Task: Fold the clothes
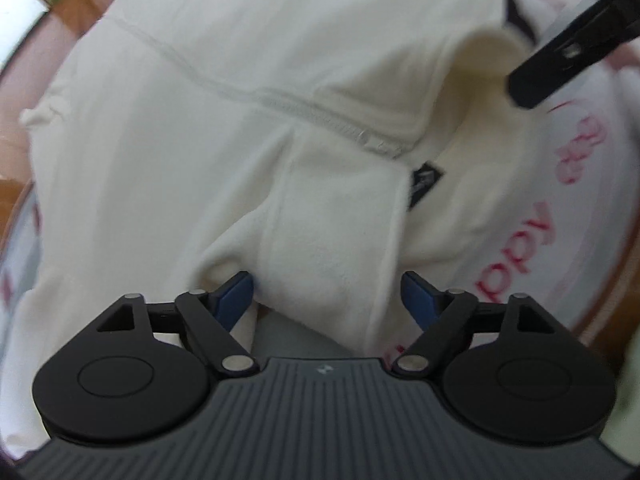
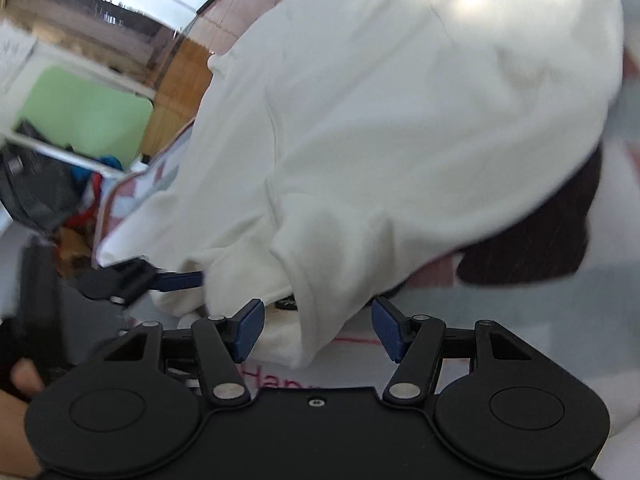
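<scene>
Both spread grippers straddle cream fleece jacket (image 1: 248, 128) folds.

A cream-white fleece jacket (image 1: 248, 92) lies spread and rumpled on a white printed cloth. Its zipper (image 1: 320, 114) runs closed across the chest up to the collar, where a small dark label (image 1: 426, 182) shows inside the neck. A soft fold of fleece (image 2: 320, 240) bunches up near the collar.
</scene>
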`<state>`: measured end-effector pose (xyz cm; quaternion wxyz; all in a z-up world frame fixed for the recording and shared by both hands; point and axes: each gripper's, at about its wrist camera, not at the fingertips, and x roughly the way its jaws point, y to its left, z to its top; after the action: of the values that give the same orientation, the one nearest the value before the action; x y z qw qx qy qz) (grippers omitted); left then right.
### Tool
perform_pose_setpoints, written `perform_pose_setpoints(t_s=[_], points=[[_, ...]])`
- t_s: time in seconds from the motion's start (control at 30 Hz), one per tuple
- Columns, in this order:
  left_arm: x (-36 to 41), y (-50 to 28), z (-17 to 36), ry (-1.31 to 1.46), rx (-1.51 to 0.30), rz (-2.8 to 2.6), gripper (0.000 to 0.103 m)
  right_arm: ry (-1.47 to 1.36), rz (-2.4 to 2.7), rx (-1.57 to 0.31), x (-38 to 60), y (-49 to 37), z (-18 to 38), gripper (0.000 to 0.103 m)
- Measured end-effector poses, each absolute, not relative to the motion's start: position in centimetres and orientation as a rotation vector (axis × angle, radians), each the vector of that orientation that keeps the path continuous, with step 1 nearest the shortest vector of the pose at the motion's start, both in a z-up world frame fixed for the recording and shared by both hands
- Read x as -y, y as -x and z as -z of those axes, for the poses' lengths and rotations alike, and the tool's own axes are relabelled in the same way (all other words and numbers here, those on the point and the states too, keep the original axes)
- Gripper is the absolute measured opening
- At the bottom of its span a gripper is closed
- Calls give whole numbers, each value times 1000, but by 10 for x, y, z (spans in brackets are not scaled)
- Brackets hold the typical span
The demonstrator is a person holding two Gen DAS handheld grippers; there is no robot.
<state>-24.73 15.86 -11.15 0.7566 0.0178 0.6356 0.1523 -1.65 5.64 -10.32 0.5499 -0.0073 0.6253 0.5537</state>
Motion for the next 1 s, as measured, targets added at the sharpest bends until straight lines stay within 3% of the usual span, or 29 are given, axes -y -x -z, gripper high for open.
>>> perform_pose_setpoints(t_s=[0.1,0.13,0.17,0.2,0.23,0.33,0.43,0.53,0.67,0.73,0.87,1.0], points=[[-153,252,115,-100,-1367,-325,93,73,-1301,-1394,-60,30,111,65],[-155,256,113,-91,-1342,-324,93,118,-1318,-1348,-64,36,112,54],[-158,259,111,-78,-1317,-322,57,167,-1342,-1298,-69,44,112,25],[-156,265,102,-110,-1287,-309,23,217,-1365,-1248,-73,51,113,11],[-154,270,92,-148,-1257,-294,14,281,-1378,-1156,-73,59,105,10],[-158,293,49,-67,-1186,-221,14,420,-1431,-820,-51,80,55,9],[-172,309,38,46,-1193,-203,14,406,-1468,-971,-41,81,41,9],[-165,300,78,134,-1279,-193,14,803,-1400,-942,-60,113,79,8],[-131,293,95,-50,-1334,-122,13,703,-1440,-962,-56,105,58,8],[-135,291,92,-16,-1334,-123,14,667,-1465,-970,-49,98,50,9],[-140,290,96,40,-1342,-152,22,896,-1435,-985,-52,109,89,8],[-135,291,91,-5,-1342,-151,31,875,-1475,-979,-50,110,86,10]])
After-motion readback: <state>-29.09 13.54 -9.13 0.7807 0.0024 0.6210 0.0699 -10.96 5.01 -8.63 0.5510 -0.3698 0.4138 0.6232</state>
